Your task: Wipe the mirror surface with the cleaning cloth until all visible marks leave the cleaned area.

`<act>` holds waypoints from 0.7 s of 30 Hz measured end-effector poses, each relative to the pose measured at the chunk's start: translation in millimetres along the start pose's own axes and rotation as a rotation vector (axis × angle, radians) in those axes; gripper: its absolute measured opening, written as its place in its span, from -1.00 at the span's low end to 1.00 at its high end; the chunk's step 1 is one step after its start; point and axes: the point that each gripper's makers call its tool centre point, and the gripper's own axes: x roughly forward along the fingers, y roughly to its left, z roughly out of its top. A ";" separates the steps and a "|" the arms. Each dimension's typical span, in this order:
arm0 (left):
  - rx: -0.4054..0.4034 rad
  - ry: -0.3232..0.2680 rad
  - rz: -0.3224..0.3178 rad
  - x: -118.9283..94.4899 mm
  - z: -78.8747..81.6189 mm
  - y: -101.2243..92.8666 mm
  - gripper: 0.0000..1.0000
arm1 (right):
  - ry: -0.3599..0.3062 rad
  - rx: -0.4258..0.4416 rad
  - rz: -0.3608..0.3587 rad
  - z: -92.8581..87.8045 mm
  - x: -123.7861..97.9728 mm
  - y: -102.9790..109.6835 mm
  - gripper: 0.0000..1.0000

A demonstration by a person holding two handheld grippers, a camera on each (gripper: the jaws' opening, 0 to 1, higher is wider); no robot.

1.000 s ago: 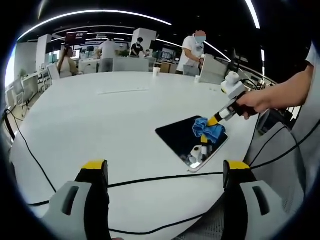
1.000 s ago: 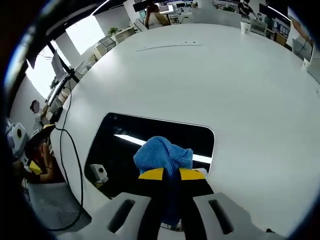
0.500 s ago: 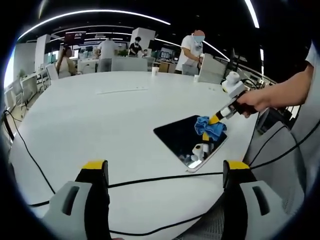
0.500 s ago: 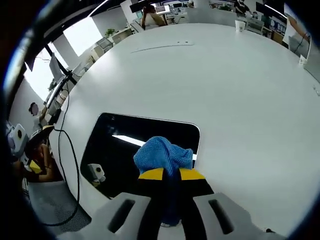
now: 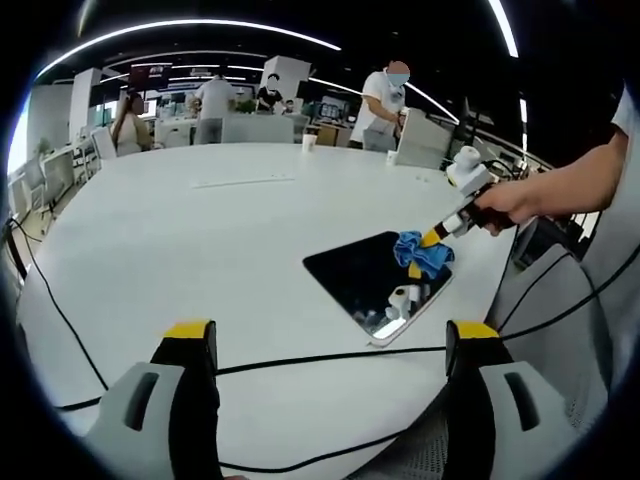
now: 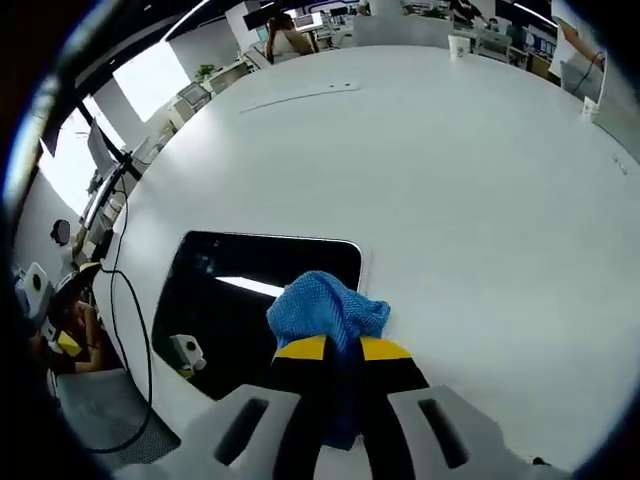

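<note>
Open-plan office behind you, w/ people standing at desks at the far side. Your big white table (image 5: 180,240) carries a dark rectangular mirror (image 5: 360,280) lying flat near its right edge, close to the near-right corner. Black cables (image 5: 300,358) run across the table's near edge, just short of the mirror.

Your right tool (image 5: 432,238) is clamped on the blue cleaning cloth (image 5: 422,252), pressing it on the mirror's far-right corner; in the right gripper view the cloth (image 6: 325,310) bunches out past the yellow tips and overlaps the mirror (image 6: 240,300) edge onto bare table (image 6: 450,200). Your hand (image 5: 510,205) grips that tool's handle.

Your left tool (image 5: 330,400) is held apart, nothing between its jaws, low over the table's near edge and well apart from the mirror. Mirror glass reflects ceiling light strips & the tool.
</note>
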 end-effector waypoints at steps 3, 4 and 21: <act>0.000 0.001 0.000 0.3 -0.6 -0.7 0.88 | 0.001 -0.035 -0.020 0.9 0.2 2.4 -0.90; 0.000 0.001 -0.001 0.3 -0.4 -0.9 0.88 | -0.001 -0.048 -0.026 1.3 0.1 2.5 -0.90; 0.002 -0.001 0.005 -1.5 0.9 -3.9 0.86 | -0.003 -0.010 -0.069 -4.6 -1.3 1.9 -0.90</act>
